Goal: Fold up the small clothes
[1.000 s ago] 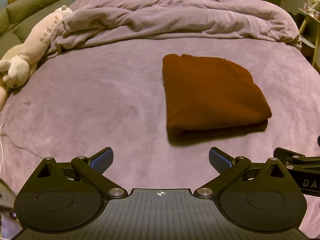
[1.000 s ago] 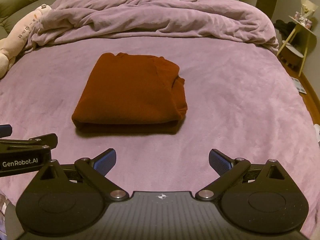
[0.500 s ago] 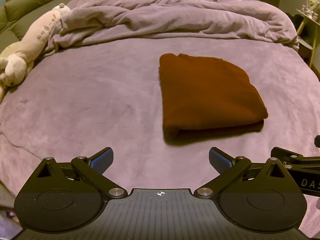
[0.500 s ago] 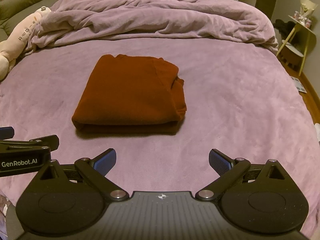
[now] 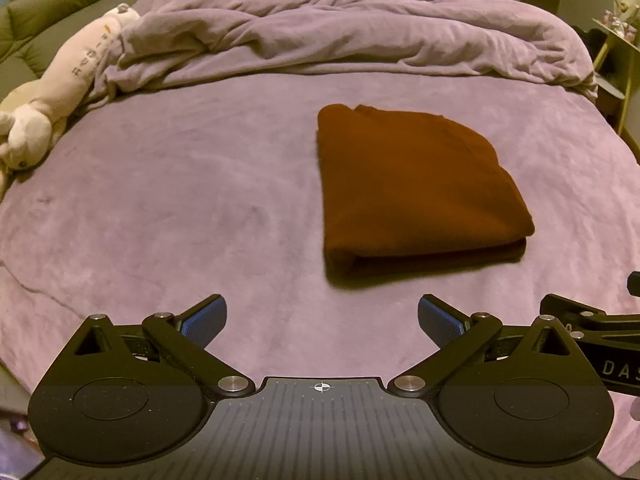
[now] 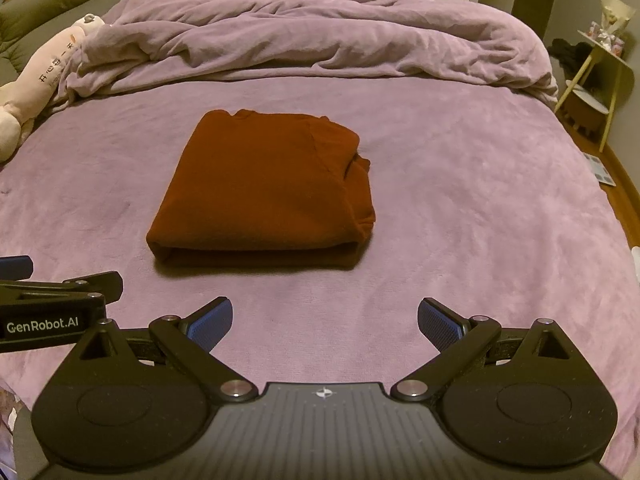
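Dim warm indoor light, soft shadows, sharp focus, fisheye bending at edges

My left gripper (image 5: pixel 322 318) sits level at the bottom of its own camera view, its two black linkage arms splayed wide and its blue-padded fingers (image 5: pixel 204 316) far apart with nothing between them. My right gripper (image 6: pixel 325 320) is in the same pose in its view: level, blue pads (image 6: pixel 440 322) spread wide, holding nothing. The two tools are side by side and close together. The edge of the right one juts into the left camera's lower right corner, and the left one, with white lettering on its black side, shows at the left edge of the right camera's view. Neither gripper touches anything. My hands are out of sight.
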Demonstrator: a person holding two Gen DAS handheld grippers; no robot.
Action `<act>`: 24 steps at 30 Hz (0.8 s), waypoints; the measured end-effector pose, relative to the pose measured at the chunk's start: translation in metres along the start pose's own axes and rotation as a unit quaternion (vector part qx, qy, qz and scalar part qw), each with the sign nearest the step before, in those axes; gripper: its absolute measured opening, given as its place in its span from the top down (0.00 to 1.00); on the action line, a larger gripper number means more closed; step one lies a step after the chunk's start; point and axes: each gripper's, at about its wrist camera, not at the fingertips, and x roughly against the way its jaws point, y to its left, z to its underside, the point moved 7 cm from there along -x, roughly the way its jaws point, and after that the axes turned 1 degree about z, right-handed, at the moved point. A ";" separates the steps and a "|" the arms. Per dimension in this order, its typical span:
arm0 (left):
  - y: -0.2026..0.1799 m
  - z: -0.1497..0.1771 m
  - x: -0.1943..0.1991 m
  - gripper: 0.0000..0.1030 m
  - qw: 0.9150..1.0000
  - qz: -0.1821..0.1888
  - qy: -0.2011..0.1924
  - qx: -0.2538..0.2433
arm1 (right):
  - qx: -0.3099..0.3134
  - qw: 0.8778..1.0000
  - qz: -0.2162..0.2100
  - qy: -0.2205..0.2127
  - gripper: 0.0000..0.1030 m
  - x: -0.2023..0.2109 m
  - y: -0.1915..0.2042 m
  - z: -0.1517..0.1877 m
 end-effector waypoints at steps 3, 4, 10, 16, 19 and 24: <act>0.000 0.001 0.000 0.00 1.000 0.002 0.001 0.002 | -0.001 1.000 -0.001 -0.002 0.04 0.000 0.000 0.000; 0.000 0.001 0.000 0.00 1.000 0.002 0.001 0.002 | -0.001 1.000 -0.002 -0.002 0.04 0.000 0.000 0.000; 0.000 0.002 0.001 0.00 1.000 0.005 0.003 0.005 | 0.002 1.000 -0.003 -0.003 0.04 0.001 0.001 0.000; -0.002 0.002 0.002 0.00 1.000 0.007 0.004 0.006 | 0.003 1.000 -0.003 -0.004 0.04 0.003 0.002 0.001; -0.002 0.002 0.003 0.00 1.000 0.006 0.003 0.003 | 0.004 1.000 -0.003 -0.004 0.04 0.003 0.002 0.001; -0.003 0.002 0.003 0.00 1.000 0.006 0.003 0.005 | 0.009 1.000 -0.002 -0.004 0.04 0.004 0.003 0.001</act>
